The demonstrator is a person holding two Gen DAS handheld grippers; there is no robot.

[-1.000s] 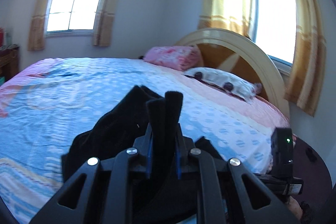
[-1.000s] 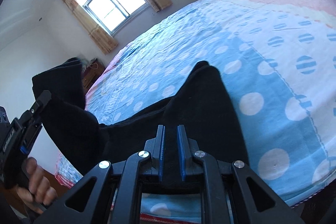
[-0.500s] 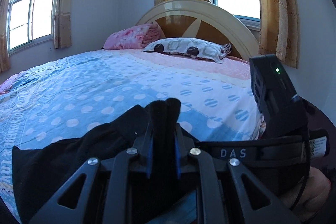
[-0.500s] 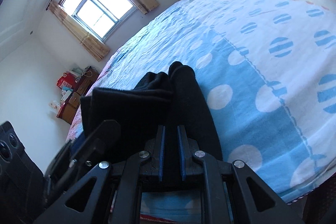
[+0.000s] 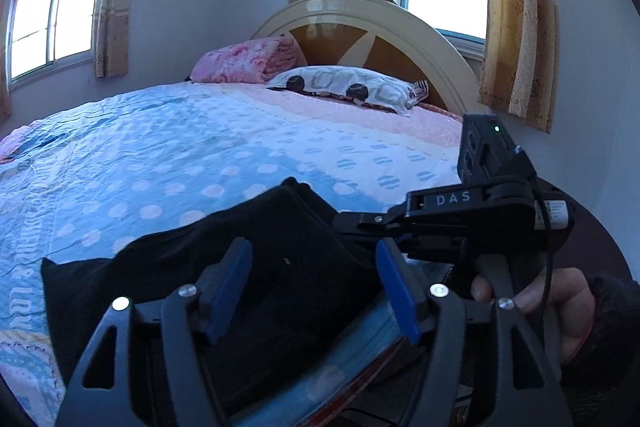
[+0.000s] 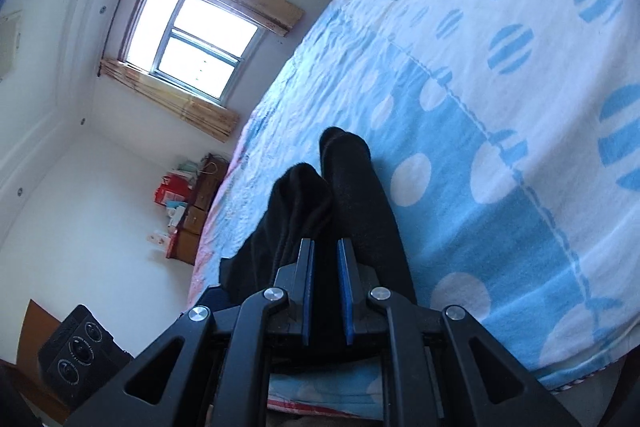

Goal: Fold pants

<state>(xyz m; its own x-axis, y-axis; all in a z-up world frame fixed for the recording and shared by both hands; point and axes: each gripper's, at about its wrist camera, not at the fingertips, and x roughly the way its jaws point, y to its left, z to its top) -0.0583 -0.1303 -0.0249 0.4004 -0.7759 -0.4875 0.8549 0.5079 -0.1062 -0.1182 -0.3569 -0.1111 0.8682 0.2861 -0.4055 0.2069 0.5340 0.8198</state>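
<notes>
The left claw (image 5: 314, 287) is spread wide, while the right claw (image 6: 325, 291) is pinched nearly closed.

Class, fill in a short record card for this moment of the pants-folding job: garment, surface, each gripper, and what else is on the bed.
garment: black pants, lying in layers on the near part of the bed
surface: blue polka-dot bedspread
left gripper: jaws wide apart over the pants, gripping nothing
right gripper: jaws narrow, black cloth between them
at the headboard: patterned pillow, pink folded blanket
</notes>
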